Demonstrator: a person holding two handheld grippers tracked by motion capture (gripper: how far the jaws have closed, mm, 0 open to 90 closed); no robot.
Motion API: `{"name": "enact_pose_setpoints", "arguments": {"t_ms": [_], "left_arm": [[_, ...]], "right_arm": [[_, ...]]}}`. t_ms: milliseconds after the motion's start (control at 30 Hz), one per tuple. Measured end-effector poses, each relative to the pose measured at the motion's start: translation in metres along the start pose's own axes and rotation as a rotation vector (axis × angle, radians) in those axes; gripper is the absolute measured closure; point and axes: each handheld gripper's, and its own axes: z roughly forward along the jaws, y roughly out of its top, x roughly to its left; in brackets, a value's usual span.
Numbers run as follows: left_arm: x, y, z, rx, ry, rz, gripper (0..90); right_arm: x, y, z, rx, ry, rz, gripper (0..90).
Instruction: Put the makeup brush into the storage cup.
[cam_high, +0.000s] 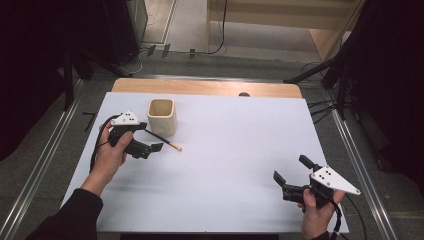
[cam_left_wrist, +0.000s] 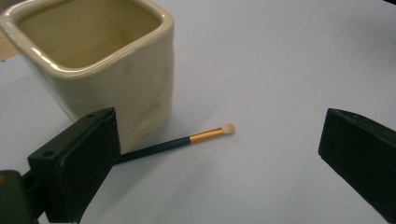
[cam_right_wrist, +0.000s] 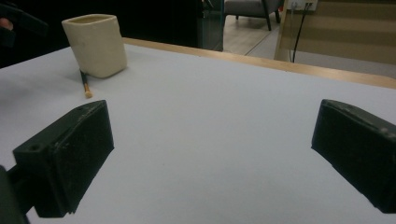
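A cream square cup (cam_high: 161, 116) stands upright at the far left of the white table sheet (cam_high: 235, 145). A small brush (cam_high: 165, 140) with a black handle, gold ferrule and pale tip lies flat beside it, handle end near the cup's base. My left gripper (cam_high: 149, 138) hovers open just left of the brush. In the left gripper view the cup (cam_left_wrist: 102, 60) and the brush (cam_left_wrist: 187, 140) lie ahead between the wide-apart jaws of the left gripper (cam_left_wrist: 215, 156). My right gripper (cam_high: 292, 170) stands open near the front right, holding nothing. The right gripper view shows the cup (cam_right_wrist: 95, 44) and brush (cam_right_wrist: 86, 86) far off.
The table's wooden far edge (cam_high: 205, 87) shows beyond the sheet. Metal rails (cam_high: 357, 160) run along both sides of the table. Dark stands and cables (cam_high: 330, 65) are on the floor behind.
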Motion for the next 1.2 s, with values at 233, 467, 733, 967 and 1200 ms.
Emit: {"name": "enact_pose_setpoints", "arguments": {"t_ms": [233, 467, 733, 967, 1200], "left_arm": [[0.002, 0.013, 0.014, 0.128, -0.066, 0.072, 0.0], [0.006, 0.019, 0.024, 0.224, -0.040, 0.145, 5.7], [0.012, 0.017, 0.034, 0.307, -0.046, 0.235, 11.7], [0.012, 0.017, 0.045, 0.341, -0.031, 0.317, 16.9], [0.010, 0.016, 0.056, 0.365, -0.006, 0.375, 30.0]], "right_arm": [[0.001, 0.000, 0.000, 0.001, 0.005, -0.001, 0.0], [0.001, -0.001, 0.001, 0.006, 0.009, 0.002, 0.0], [0.001, -0.001, 0.000, 0.005, 0.012, 0.002, 0.0], [0.001, -0.002, 0.000, 0.004, 0.015, -0.003, 0.0], [0.001, -0.002, 0.001, 0.007, 0.016, -0.007, 0.0]]}}
